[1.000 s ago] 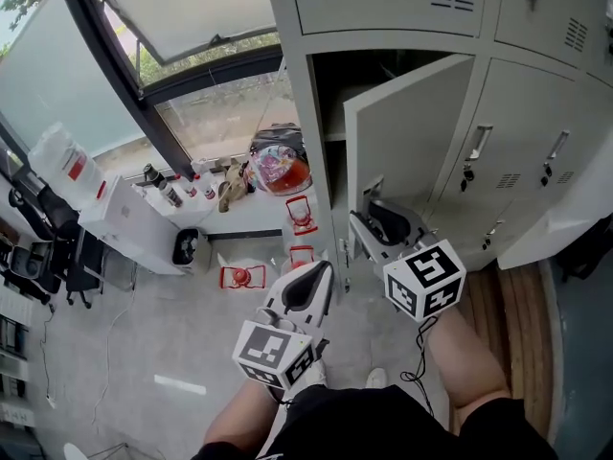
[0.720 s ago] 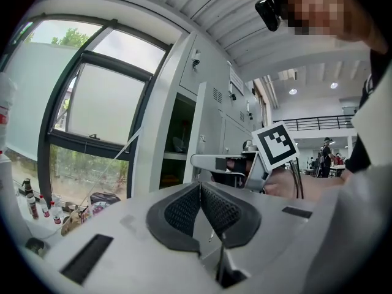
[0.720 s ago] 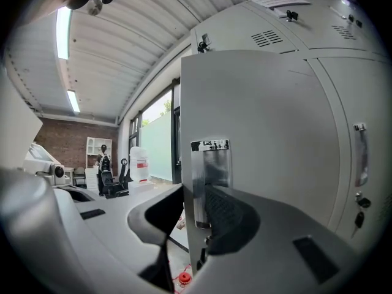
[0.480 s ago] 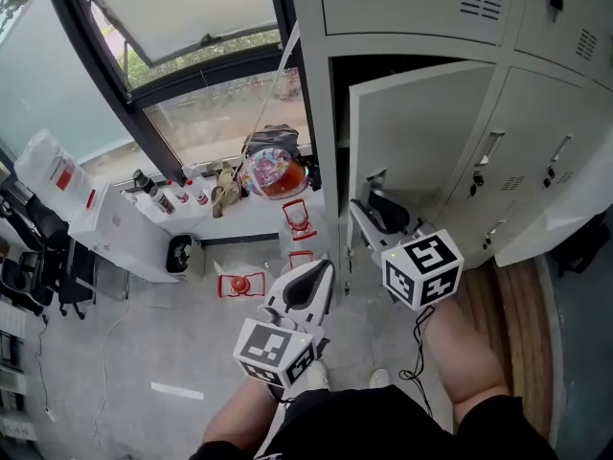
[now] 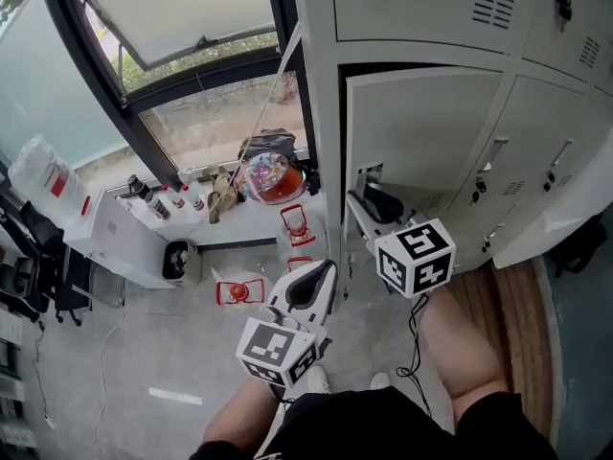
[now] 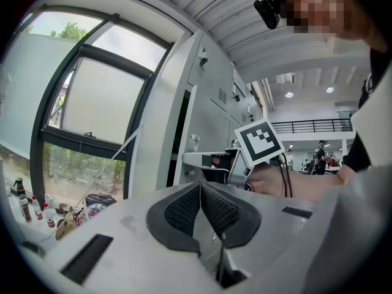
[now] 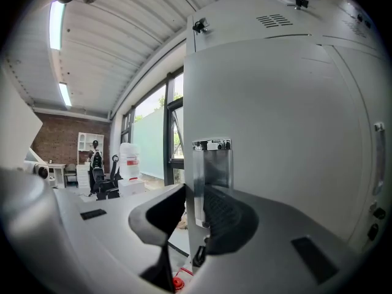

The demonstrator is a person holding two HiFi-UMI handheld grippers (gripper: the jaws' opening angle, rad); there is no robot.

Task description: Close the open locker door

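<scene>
The grey locker door (image 5: 421,132) stands almost flush with its frame, a thin dark gap left along its top and left edge. My right gripper (image 5: 368,201) is at the door's free edge, low down. In the right gripper view the door (image 7: 275,121) fills the picture, and its edge with the metal handle plate (image 7: 211,170) sits between the jaws of the right gripper (image 7: 195,196). Those jaws have just been closing and the pads press on it. My left gripper (image 5: 314,284) hangs lower, away from the locker; in its own view the left gripper (image 6: 199,190) is shut on nothing.
Closed lockers (image 5: 536,161) adjoin on the right and above. Left of the locker is a tall window (image 5: 182,27) with a ledge (image 5: 239,214) bearing bottles and a bag. Red objects (image 5: 238,290) lie on the floor, beside a white cabinet (image 5: 124,242).
The locker door has swung further towards its frame, from clearly ajar to nearly flush. My right gripper went along with its edge. The left gripper has hardly shifted.
</scene>
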